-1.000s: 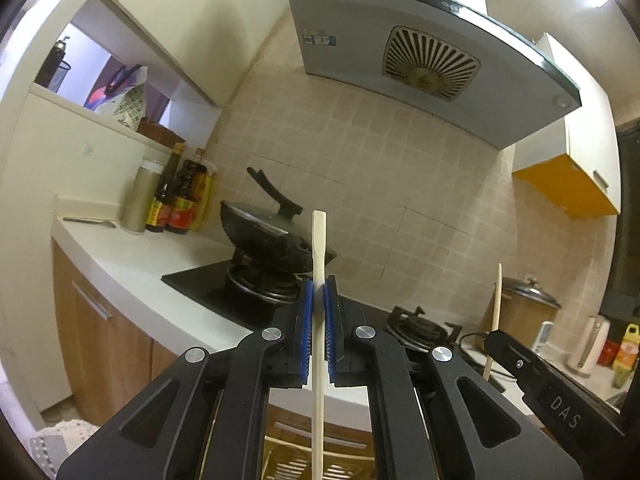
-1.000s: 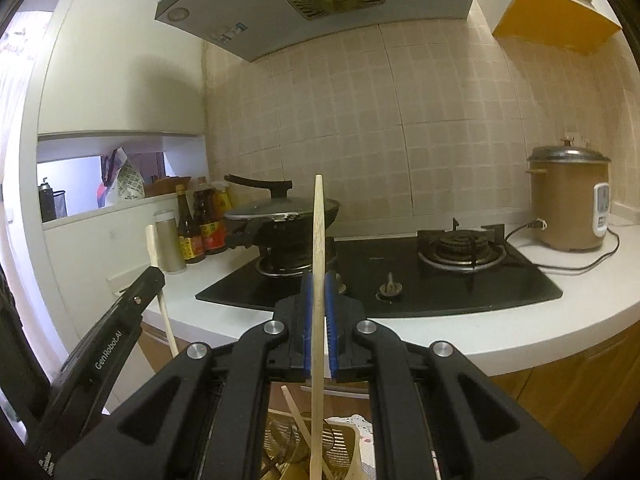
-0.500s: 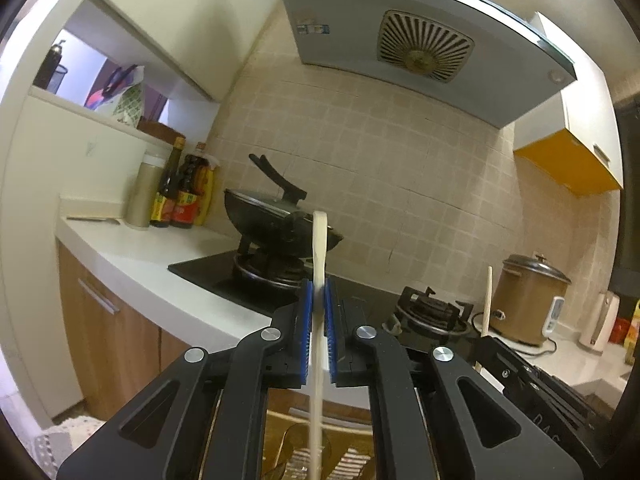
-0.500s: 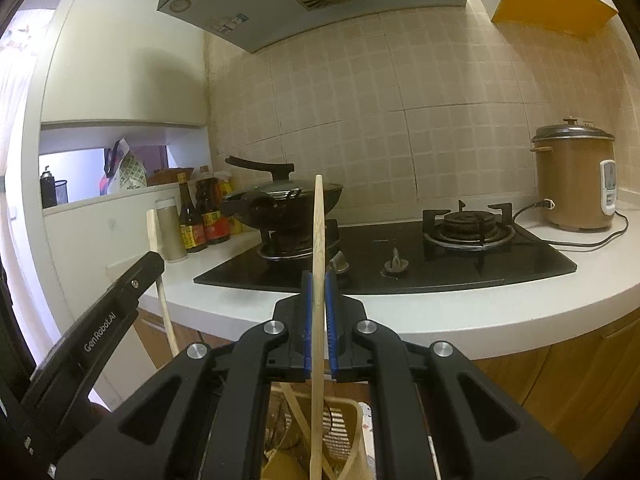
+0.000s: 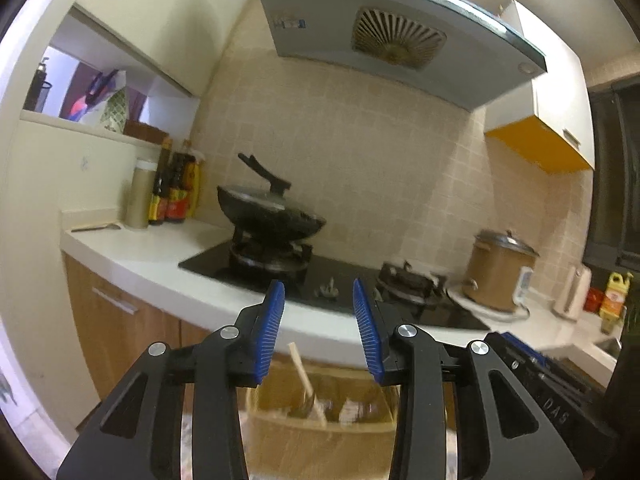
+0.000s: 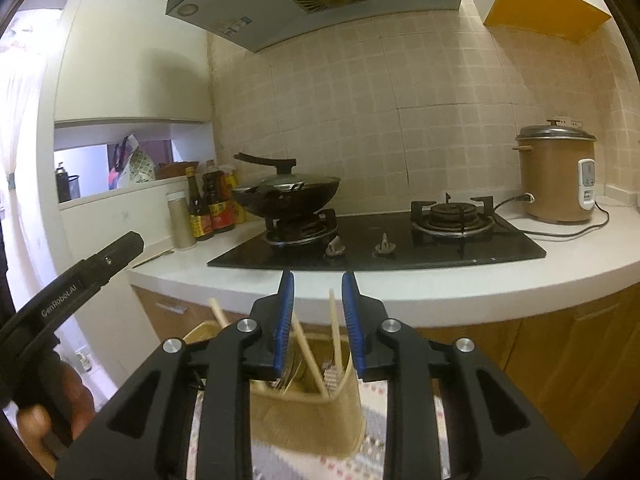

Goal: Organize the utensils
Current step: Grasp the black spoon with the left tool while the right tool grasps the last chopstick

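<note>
A tan woven utensil basket (image 5: 320,436) stands below both grippers; it also shows in the right wrist view (image 6: 312,412). Wooden chopsticks (image 6: 334,328) and metal cutlery stand in it; one chopstick (image 5: 306,380) leans inside in the left wrist view. My left gripper (image 5: 320,332) is open and empty above the basket. My right gripper (image 6: 318,320) is open and empty just above the basket, with a chopstick standing free between its jaws. The left gripper's body (image 6: 72,292) shows at the left of the right wrist view.
A white counter (image 6: 440,288) with a black gas hob (image 6: 380,240) lies ahead. A lidded wok (image 6: 288,192) sits on the left burner. Sauce bottles (image 6: 208,208) stand at the left, a brown rice cooker (image 6: 556,176) at the right. Wooden cabinets lie below.
Both grippers have opened and let go of their chopsticks, which now stand in the basket. Both cameras have tilted down a little.
</note>
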